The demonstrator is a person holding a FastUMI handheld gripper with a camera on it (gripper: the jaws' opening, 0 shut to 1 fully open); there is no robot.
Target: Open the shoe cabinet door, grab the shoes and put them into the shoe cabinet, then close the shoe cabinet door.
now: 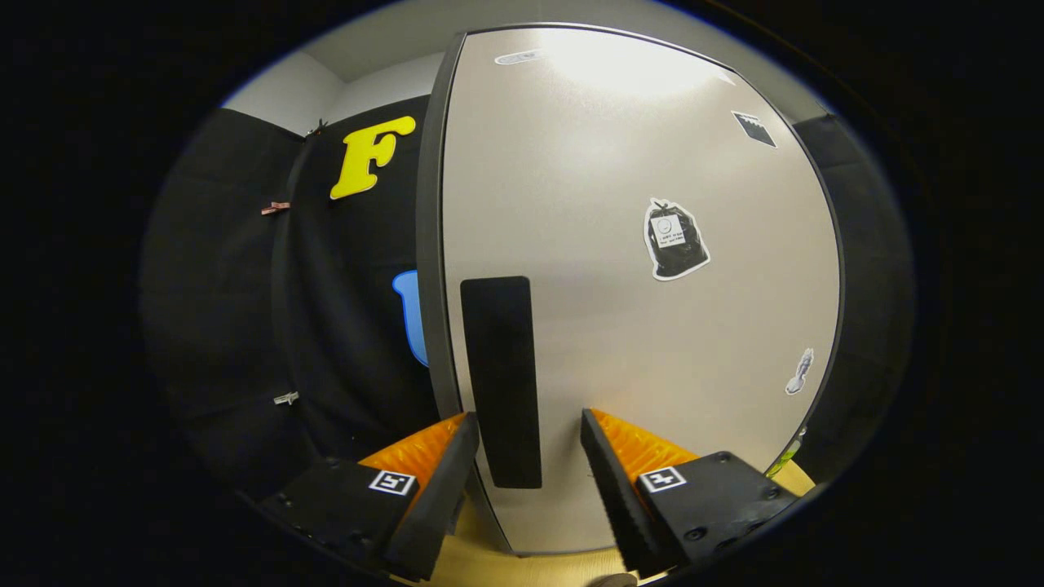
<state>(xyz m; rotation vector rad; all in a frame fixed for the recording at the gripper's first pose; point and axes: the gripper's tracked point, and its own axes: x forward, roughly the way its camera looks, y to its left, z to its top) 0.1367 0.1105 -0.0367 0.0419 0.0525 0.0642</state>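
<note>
The shoe cabinet door (636,269) is a tall pale grey panel with a dark frame, standing close ahead of me. A long black vertical handle (499,379) sits near its left edge. My gripper (528,424) is open, and its two fingers straddle the lower part of the handle without pressing on it. One finger (444,473) lies left of the handle at the door's edge, the other finger (608,465) right of it against the panel. I cannot tell whether the door is fully closed.
Several stickers (674,240) dot the door panel. Black cloth booth wall (245,310) hangs to the left with small clips (276,208) on it. A light wooden surface (522,567) shows below the fingers and under the door.
</note>
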